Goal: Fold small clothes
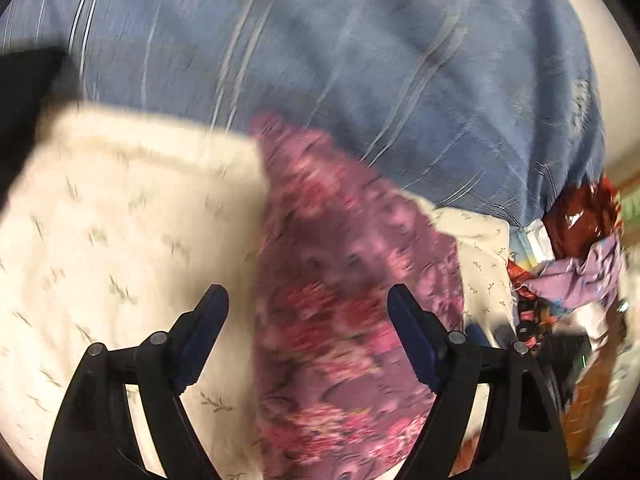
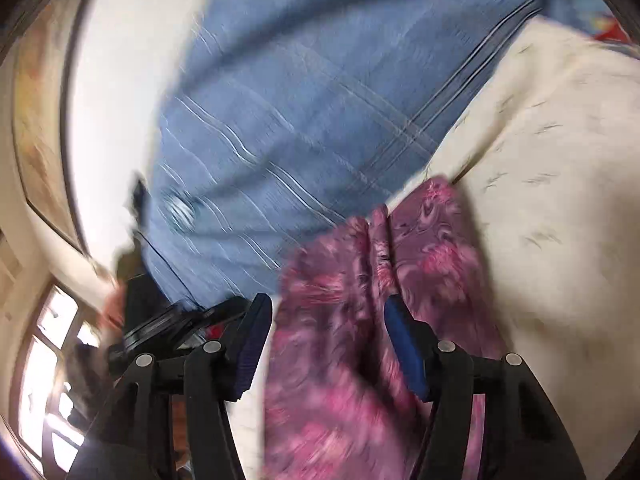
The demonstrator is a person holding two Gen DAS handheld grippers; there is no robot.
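A pink and purple floral garment (image 1: 340, 280) lies in a long bunched strip across a cream sheet with small leaf prints (image 1: 120, 240). My left gripper (image 1: 308, 304) is open, and the garment runs between its blue-padded fingers. In the right wrist view the same garment (image 2: 352, 320) runs up between the fingers of my right gripper (image 2: 324, 312), which is also open. Whether either gripper touches the cloth cannot be told. Both views are blurred by motion.
A blue striped cloth (image 1: 340, 60) covers the bed beyond the cream sheet (image 2: 540, 200). A heap of mixed coloured clothes (image 1: 568, 264) lies at the right. A white wall (image 2: 128, 80), a window (image 2: 52, 344) and dark objects (image 2: 160, 320) are at the left.
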